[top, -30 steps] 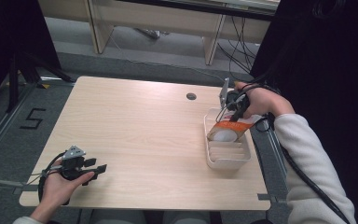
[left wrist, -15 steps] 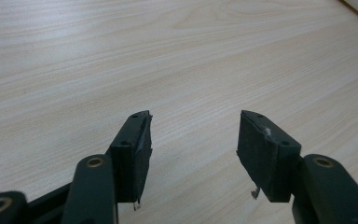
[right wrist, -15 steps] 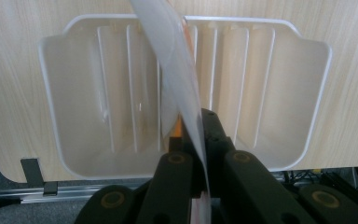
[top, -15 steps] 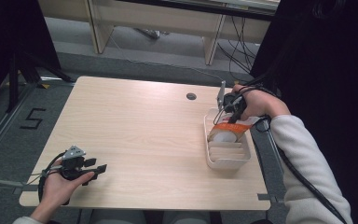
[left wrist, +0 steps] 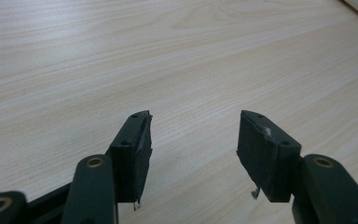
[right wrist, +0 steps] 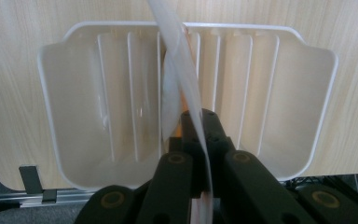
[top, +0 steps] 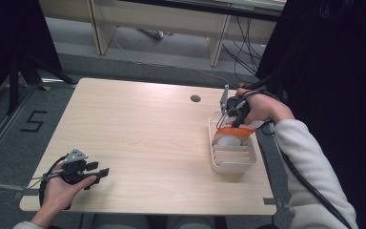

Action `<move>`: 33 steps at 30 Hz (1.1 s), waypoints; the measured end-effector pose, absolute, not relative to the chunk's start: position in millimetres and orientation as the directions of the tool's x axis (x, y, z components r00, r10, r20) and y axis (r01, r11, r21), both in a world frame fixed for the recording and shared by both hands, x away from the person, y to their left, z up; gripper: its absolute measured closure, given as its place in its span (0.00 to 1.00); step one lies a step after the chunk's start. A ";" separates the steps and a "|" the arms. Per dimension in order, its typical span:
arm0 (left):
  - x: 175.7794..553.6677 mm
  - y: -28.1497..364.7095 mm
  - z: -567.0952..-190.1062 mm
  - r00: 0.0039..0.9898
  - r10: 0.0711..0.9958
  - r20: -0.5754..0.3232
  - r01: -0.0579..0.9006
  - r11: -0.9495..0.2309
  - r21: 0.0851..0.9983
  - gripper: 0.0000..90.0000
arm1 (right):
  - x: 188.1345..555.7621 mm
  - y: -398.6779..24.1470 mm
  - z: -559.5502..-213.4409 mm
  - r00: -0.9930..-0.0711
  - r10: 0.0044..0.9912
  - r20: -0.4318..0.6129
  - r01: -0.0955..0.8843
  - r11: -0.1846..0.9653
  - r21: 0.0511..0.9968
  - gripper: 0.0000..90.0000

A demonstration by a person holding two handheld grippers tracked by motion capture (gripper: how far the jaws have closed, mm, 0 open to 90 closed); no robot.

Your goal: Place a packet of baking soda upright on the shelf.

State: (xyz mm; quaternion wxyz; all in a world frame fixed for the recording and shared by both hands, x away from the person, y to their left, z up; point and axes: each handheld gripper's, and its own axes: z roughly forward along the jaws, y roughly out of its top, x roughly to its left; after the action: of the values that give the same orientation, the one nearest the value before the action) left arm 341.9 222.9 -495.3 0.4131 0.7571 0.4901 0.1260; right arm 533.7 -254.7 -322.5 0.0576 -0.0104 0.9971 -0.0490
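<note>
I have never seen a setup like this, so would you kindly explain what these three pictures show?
A person sits at a wooden table, holding a hand-held gripper in each hand. One picture looks down from above; the other two come from cameras riding on each gripper, looking along its black jaws. The left gripper rests near the table's edge, jaws open, holding nothing. The right gripper is shut on a white plate with an orange rim, standing it on edge in a white slotted rack.

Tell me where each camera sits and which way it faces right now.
High view: above the near table edge, looking forward and down; both forearms show, right tool at the white ribbed plastic rack.
Left gripper view: rides the left tool, facing bare light wooden table; jaws apart.
Right gripper view: looks down into the rack; jaws clamp a white-and-orange plate.
Shared: rack and plate.
</note>
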 end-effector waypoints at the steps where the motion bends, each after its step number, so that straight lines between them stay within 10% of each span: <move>1: 341.8 222.9 -495.3 0.489 0.846 -0.215 0.637 -0.178 0.750 0.49 | 533.2 -254.4 -323.4 -0.993 -0.020 -0.118 -0.008 0.995 -0.099 1.00; 16: 341.6 224.5 -494.6 0.504 0.839 -0.205 0.635 -0.199 0.746 0.49 | 532.9 -253.8 -326.1 -0.994 0.002 -0.106 0.011 0.997 -0.077 1.00; 33: 341.6 224.5 -494.7 0.504 0.839 -0.207 0.636 -0.198 0.746 0.49 | 524.6 -255.5 -316.9 -0.980 0.142 -0.137 0.139 0.990 0.034 0.61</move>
State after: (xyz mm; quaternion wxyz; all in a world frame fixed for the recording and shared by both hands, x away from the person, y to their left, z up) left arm 341.6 224.5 -494.7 0.4102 0.7639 0.4825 0.1238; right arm 524.6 -255.5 -316.9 0.0695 0.0705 0.9950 0.0122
